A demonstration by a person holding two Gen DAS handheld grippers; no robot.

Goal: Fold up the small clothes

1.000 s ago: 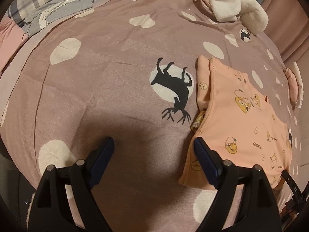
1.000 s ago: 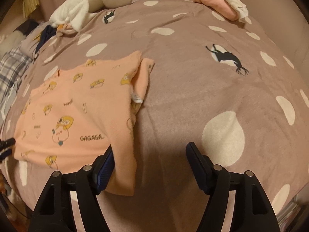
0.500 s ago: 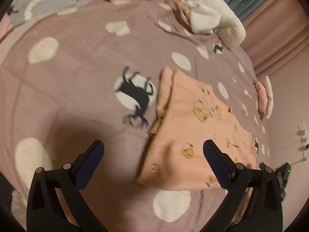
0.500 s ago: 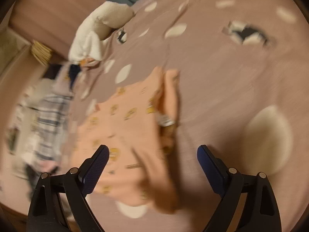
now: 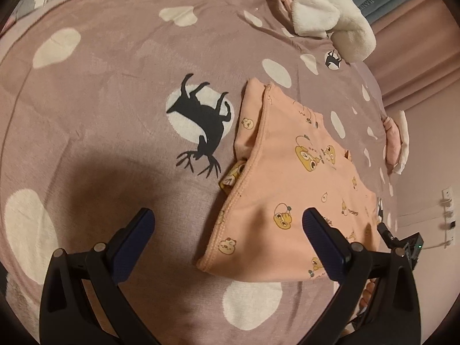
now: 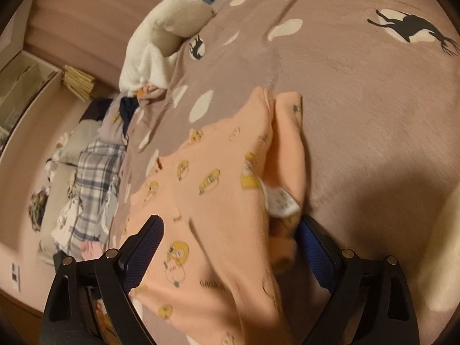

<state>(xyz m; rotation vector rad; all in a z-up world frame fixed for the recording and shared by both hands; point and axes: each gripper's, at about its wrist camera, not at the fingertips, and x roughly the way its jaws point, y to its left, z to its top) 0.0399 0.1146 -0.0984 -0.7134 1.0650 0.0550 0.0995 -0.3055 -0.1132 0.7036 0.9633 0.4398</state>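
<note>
So compared with a second ago, both grippers have swung in over the garment. The left gripper (image 5: 228,227) was parked over bare bedspread with only its right finger near the cloth; now its wide-open fingers straddle the near hemmed corner of the small peach cotton top with yellow cartoon bear prints (image 5: 290,178). Nothing's between the pads yet, it's just hovering there as far as I can tell.

The top itself lies flat on the mauve fleece bedspread with cream spots and black deer silhouettes (image 5: 115,92), roughly mid-bed, one side already turned under along the stitched edge, and it doesn't look like it shifted.

Over on the right, the right gripper (image 6: 230,233) went from sitting beside the folded sleeve edge to being right on top of it, fingers spread wide, with the top (image 6: 218,201) and its white care label (image 6: 280,202) between them. Not clamped on anything.

My read: both are lining up a two-corner pinch for the next fold, so the fold's only partway done.

Hard-to-see stuff: the right view is smeared with motion blur, so I can't say if the right-hand finger touches the cloth or just overlaps it. The near hem is cut off behind the gripper body in both views. The white fluffy plush blanket (image 5: 330,14) and the grey-and-white plaid cloth pile (image 6: 95,172) sit far off, details mushy.
</note>
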